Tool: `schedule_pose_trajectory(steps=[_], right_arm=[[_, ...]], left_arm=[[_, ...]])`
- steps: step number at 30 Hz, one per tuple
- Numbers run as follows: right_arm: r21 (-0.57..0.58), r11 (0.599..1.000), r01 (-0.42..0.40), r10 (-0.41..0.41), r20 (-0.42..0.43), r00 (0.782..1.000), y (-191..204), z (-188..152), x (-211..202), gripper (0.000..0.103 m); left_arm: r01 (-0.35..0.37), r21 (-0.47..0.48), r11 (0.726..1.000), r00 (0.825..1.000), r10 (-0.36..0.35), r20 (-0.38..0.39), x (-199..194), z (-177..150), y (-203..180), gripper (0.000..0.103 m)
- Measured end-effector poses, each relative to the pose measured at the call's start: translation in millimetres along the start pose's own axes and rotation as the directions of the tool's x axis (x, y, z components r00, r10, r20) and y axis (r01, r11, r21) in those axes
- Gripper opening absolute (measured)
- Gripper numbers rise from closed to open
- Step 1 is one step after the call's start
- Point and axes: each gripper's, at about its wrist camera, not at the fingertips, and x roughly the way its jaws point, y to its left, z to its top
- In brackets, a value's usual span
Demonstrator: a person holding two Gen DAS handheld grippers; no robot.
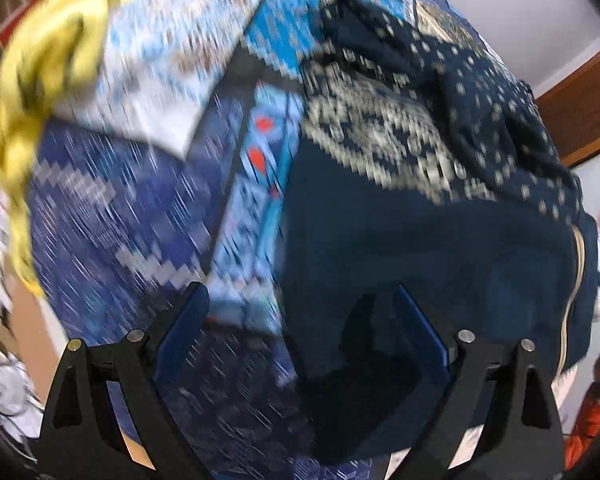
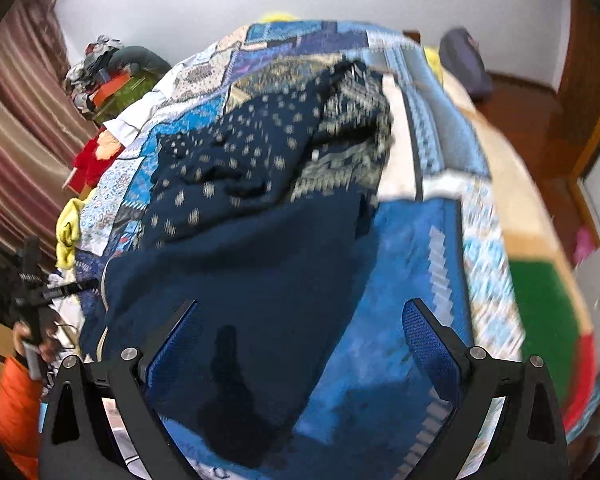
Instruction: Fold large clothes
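Bed w/ blue patchwork quilt (image 2: 424,248) fills both views; white wall behind, striped curtain (image 2: 16,128) at left of right-wrist frame, wood door frame at right. Navy patterned sweater (image 2: 260,200) lies crumpled mid-quilt, plain hem nearest the cams. Yellow cloth (image 1: 40,64) upper left in left-wrist frame. Left tool (image 1: 302,320) & right tool (image 2: 302,332) both spread wide, hovering over sweater hem, gripping nothing. Frames blurry.

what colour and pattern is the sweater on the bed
The sweater is navy with cream dots and a cream knit band, clearest in the right wrist view.
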Motion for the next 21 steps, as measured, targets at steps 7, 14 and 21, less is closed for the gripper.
schedule_pose_trajectory(steps=[7,14,21], right_arm=[[0.027,0.999,-0.041,0.042,-0.02,0.999,11.7,-20.6,8.2,0.067],[-0.047,0.993,-0.111,0.11,-0.02,0.994,33.3,-13.9,11.2,0.021],[-0.157,0.976,-0.15,0.156,0.026,0.987,60.1,8.5,0.6,0.012]], left_arm=[[0.089,-0.039,0.995,0.996,-0.089,0.003,20.3,-24.0,-4.2,0.089],[0.125,0.077,0.989,0.992,-0.125,0.001,9.4,-17.1,-39.0,0.03],[0.083,0.196,0.977,0.98,-0.116,0.16,-44.8,15.7,-89.1,0.008]])
